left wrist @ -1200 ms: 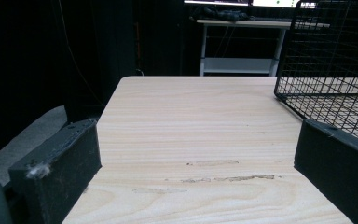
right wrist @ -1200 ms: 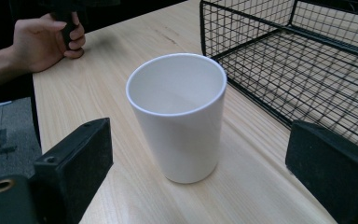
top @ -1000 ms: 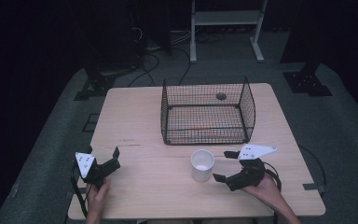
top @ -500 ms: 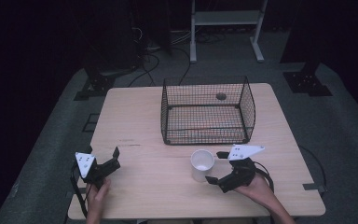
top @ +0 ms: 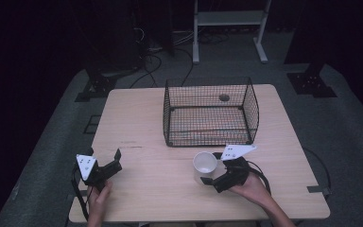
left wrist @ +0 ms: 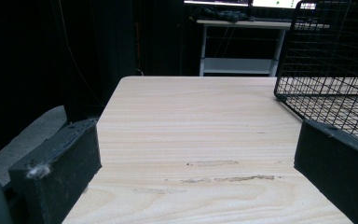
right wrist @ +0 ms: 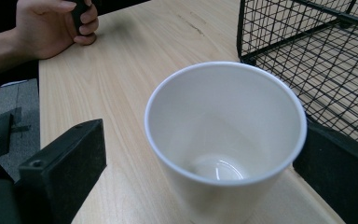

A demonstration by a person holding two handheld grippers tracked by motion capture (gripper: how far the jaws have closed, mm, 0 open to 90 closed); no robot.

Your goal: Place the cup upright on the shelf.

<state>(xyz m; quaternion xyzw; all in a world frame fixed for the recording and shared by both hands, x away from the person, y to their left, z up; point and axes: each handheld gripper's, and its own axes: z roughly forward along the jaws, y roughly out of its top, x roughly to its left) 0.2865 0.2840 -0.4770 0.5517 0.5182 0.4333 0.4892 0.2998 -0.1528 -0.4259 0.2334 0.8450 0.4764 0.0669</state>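
A white paper cup (top: 204, 164) stands upright and empty on the wooden table (top: 137, 118), just in front of a black wire basket (top: 170, 113). My right gripper (top: 211, 169) is open, with one jaw on each side of the cup. In the right gripper view the cup (right wrist: 223, 135) sits between the jaws; the left jaw stands clear of it and the right jaw is close against its wall. My left gripper (top: 115, 161) rests open near the table's front left, holding nothing. In its own view the left gripper (left wrist: 196, 172) points across bare wood.
The wire basket (left wrist: 335, 70) has its top open, and a small dark round spot (top: 224, 97) shows near its back wall. A white shelf frame (top: 227, 19) and cables lie on the dark floor beyond the table. The person's other hand (right wrist: 51, 23) rests at the front left edge.
My right gripper has slid left toward the cup, so its jaws now stand on either side of it. The left gripper and the cup have not moved.
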